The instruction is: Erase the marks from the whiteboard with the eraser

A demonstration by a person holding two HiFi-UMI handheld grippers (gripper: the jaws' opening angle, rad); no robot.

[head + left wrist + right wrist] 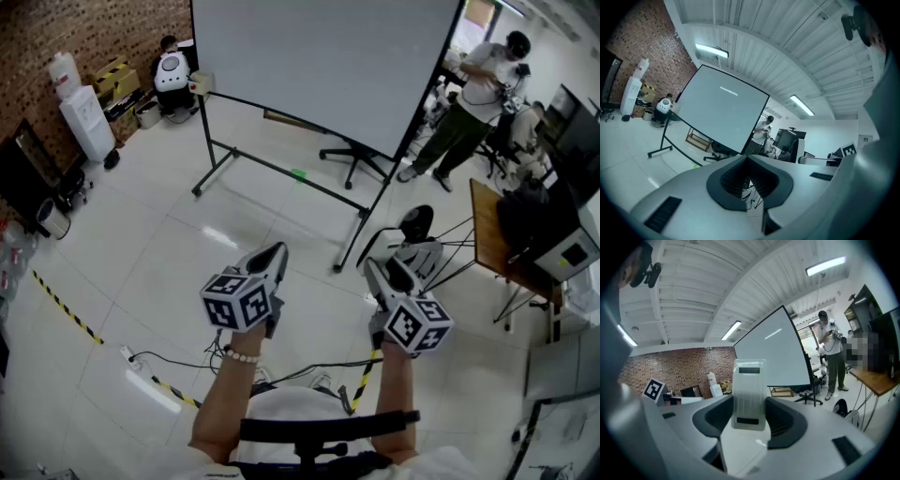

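Two grippers hang well short of the whiteboard [319,56], which looks unmarked from here; the right gripper [750,420] clamps the eraser [749,390], the left gripper [749,180] is pinched together on nothing, so wiping seems finished or not begun.

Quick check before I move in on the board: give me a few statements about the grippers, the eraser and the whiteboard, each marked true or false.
1. The right gripper is shut on the eraser. True.
2. The left gripper holds a marker. False: its jaws are together with nothing between them.
3. The eraser is pressed against the whiteboard. False: the board stands apart, across open floor.
4. A standing person is beyond the whiteboard's right edge. True.
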